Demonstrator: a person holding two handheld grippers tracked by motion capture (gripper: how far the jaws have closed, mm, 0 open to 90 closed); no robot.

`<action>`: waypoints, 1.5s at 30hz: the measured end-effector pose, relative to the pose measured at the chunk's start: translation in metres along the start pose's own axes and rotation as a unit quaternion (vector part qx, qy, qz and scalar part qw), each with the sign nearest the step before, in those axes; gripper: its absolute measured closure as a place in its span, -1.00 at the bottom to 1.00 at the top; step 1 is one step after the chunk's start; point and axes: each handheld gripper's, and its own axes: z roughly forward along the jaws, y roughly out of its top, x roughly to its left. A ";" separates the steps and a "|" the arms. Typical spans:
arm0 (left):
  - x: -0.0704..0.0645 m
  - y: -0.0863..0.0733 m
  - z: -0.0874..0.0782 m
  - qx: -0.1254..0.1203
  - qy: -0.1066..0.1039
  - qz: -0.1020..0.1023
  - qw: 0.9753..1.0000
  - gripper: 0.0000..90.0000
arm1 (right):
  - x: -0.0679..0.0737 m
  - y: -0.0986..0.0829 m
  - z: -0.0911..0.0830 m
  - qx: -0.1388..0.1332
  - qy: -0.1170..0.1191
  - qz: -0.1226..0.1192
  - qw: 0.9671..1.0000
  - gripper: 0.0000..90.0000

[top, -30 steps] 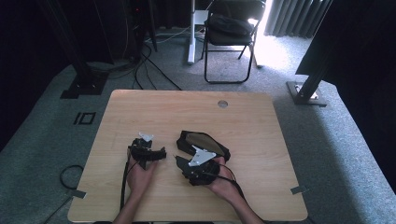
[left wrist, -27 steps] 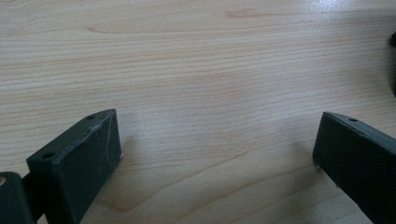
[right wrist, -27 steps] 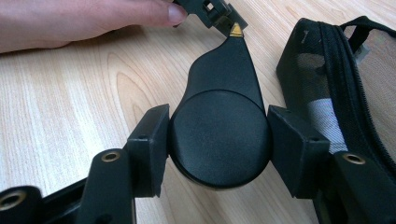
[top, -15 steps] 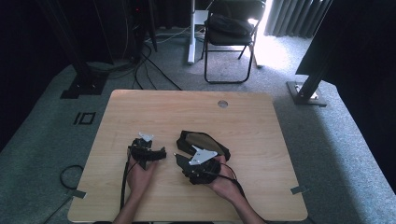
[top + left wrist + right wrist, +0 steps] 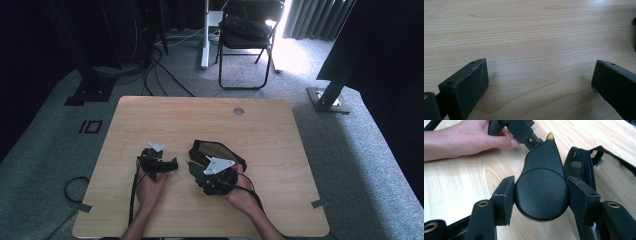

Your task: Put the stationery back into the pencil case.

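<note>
— What is being held by the right claw (image 5: 541,195)?

— A black rounded object (image 5: 541,187), with a tapering end tipped in yellow, is being clamped between its two jaws. In the high view the right claw (image 5: 196,169) is being kept low over the table (image 5: 280,145), at the near edge of a black case (image 5: 220,152) with a tan lining that is lying open near the table's middle.

— And the left claw (image 5: 540,82)?

— Its jaws are being held wide apart, with nothing but bare wood between them. In the high view the left claw (image 5: 172,164) is being rested on the table just to the left of the case, gripped from below by the left hand (image 5: 150,185).

— Is the left hand being seen elsewhere?

— Yes, in the right gripper view the hand (image 5: 466,138) is lying on the table beyond the clamped object.
</note>
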 end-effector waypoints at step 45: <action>0.000 0.000 0.000 0.000 0.000 0.000 1.000 -0.97 | -0.018 0.013 -0.016 -0.028 -0.023 0.009 0.999 -0.07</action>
